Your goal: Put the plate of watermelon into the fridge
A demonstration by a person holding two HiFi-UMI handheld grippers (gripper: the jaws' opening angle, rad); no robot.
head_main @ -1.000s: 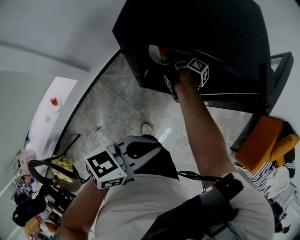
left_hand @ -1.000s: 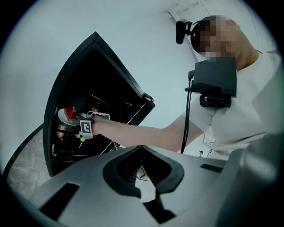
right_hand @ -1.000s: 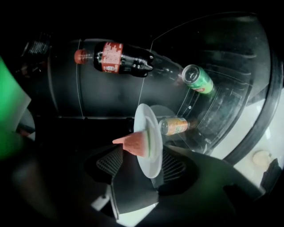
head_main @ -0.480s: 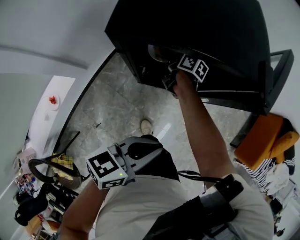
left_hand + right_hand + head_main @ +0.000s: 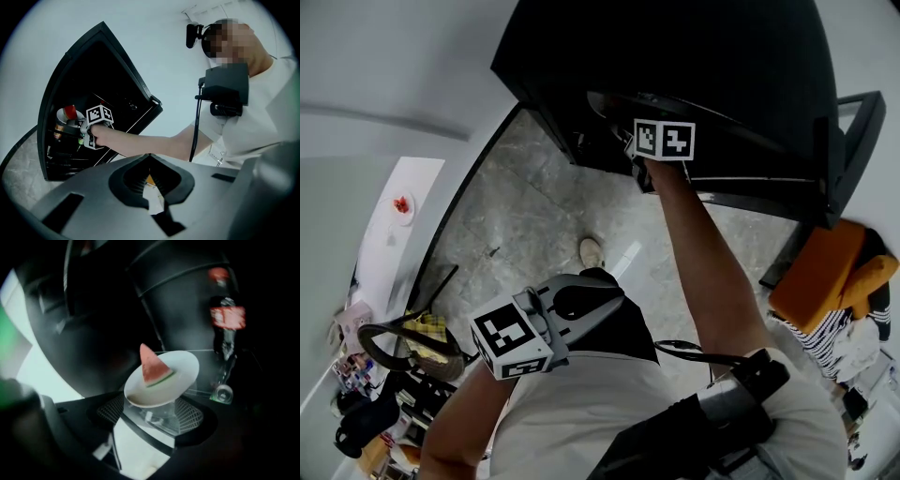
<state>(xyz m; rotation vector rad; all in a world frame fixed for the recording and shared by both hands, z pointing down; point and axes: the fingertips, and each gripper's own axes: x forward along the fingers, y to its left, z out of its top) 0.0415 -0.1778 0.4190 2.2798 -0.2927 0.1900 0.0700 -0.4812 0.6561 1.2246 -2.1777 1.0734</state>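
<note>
The left gripper (image 5: pixel 150 161), jaws closed on nothing, hangs in open room outside the fridge (image 5: pixel 722 75). The right gripper (image 5: pixel 152 416) has just been opening its jaws. They stand wide and empty, with the plate (image 5: pixel 180 373) of watermelon (image 5: pixel 152 366) lying just ahead of them on the fridge shelf. At right, the red label on the bottle (image 5: pixel 226 319) is too blurred to read.

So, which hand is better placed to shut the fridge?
Likely right: right hand-held gripper in the fridge, jaws just opened, plate edge between them; left hand-held gripper shut, at the waist.

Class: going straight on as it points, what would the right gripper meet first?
Probably the plate of watermelon, just ahead of the right gripper; its jaws have just been opening and do not press it.
</note>
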